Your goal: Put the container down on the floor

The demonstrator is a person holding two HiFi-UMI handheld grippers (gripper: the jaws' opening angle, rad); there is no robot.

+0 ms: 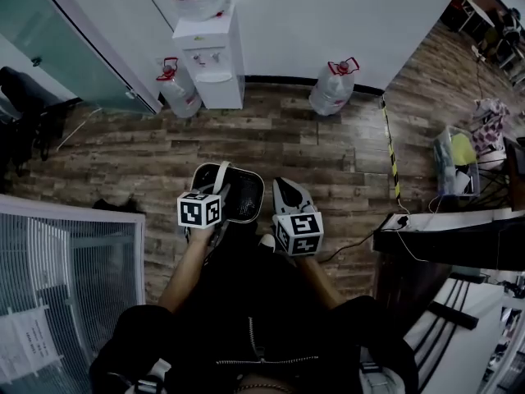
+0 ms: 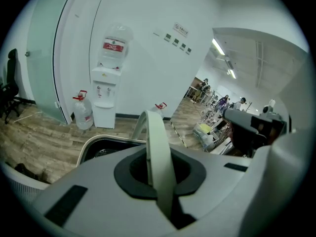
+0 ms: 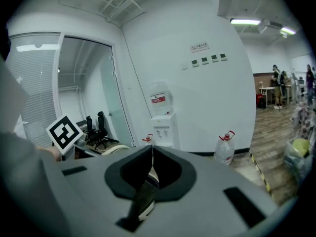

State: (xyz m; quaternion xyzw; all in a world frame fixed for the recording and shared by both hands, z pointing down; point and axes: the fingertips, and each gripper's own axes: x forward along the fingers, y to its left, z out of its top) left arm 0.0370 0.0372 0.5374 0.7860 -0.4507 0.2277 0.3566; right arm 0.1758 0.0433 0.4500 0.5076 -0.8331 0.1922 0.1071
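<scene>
We see the jaws of our grey right gripper pressed together. Beyond them stand a tall white water dispenser and a clear plastic water jug on the brown wooden floor.

The black rounded-rectangular container with a cream rim hangs level and open-topped, clear of the wooden floor. Its cream arched handle stands upright, clamped between the fingers of the left gripper.
</scene>
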